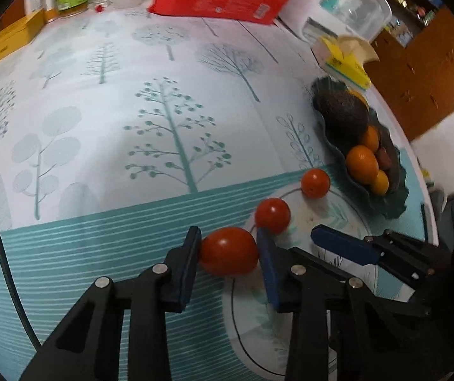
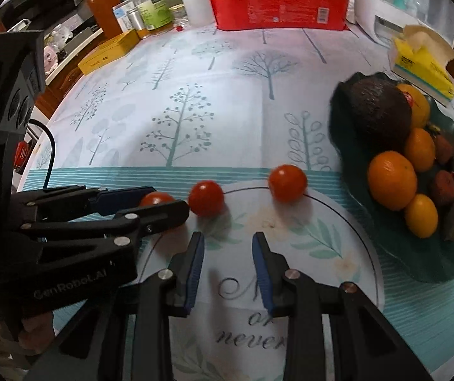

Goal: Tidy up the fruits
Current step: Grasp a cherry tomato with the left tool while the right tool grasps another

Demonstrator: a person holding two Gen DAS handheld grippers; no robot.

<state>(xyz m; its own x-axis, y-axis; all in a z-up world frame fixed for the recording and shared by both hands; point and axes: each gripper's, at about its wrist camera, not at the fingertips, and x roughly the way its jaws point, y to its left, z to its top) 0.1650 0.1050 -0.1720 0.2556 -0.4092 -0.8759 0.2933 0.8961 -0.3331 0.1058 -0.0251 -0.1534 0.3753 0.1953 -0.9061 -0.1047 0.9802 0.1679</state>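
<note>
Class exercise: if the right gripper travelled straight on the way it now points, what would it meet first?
Most likely the round placemat lying flat on the table: the right gripper points steeply down at its bare printed surface, with nothing between the jaws. The middle tomato sits further ahead, slightly left, though depth is uncertain.

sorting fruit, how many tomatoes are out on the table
3: one tomato in the left claw, a middle tomato beside it, a third tomato nearest the green dish.
</note>
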